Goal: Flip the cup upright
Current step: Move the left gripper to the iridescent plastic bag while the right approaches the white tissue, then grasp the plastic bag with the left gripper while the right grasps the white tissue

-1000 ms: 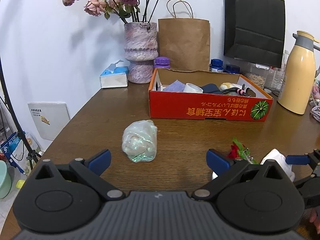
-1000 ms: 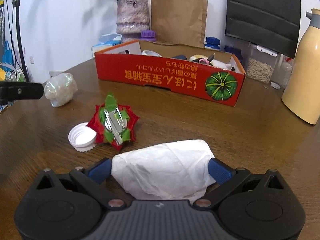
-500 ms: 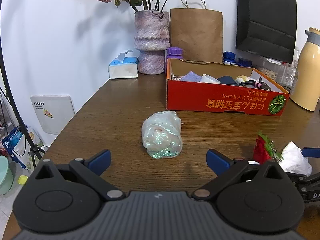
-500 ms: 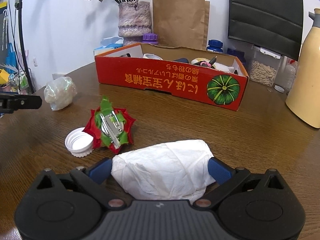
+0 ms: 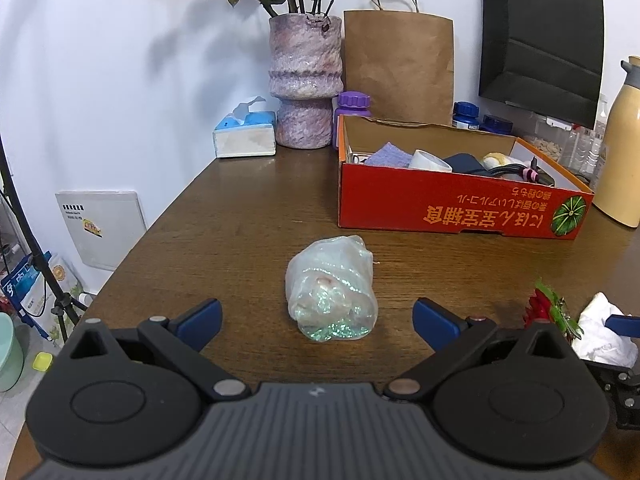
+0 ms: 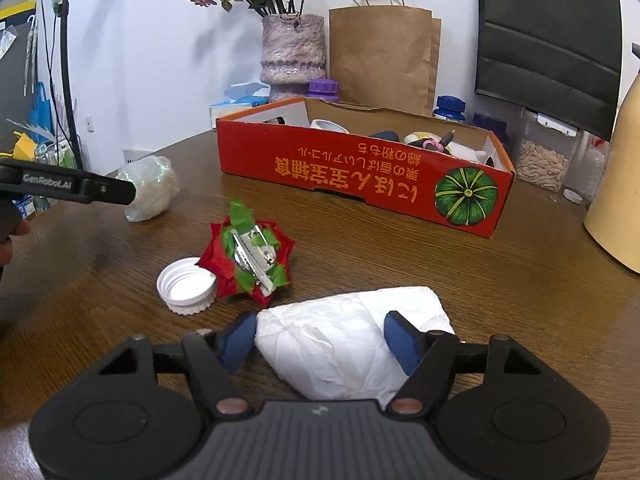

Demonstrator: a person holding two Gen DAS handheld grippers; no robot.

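Note:
A white paper cup (image 6: 348, 348), crumpled-looking, lies on its side on the brown table (image 6: 480, 280). My right gripper (image 6: 320, 338) straddles it and its jaws are closing. Both blue pads (image 6: 400, 342) press into the cup's sides. In the left wrist view the cup (image 5: 604, 334) shows at the far right. My left gripper (image 5: 316, 314) is open. A glittery, translucent plastic bundle (image 5: 332, 288) lies just ahead of it, between the lines of its fingers and untouched. In the right wrist view, one of the left gripper's black fingers (image 6: 80, 188) reaches in beside the bundle (image 6: 150, 188).
A white bottle cap (image 6: 186, 286) and a red-and-green flower clip (image 6: 248, 256) lie just left of the cup. Behind them stands a red cardboard box (image 6: 360, 176) of odds and ends. A vase (image 5: 306, 80), a tissue box (image 5: 244, 134) and a cream flask (image 5: 624, 148) line the back.
The right jaws have closed in from wide apart onto the white cup. The left gripper has moved towards the glittery bundle, which now sits centred and larger in its view.

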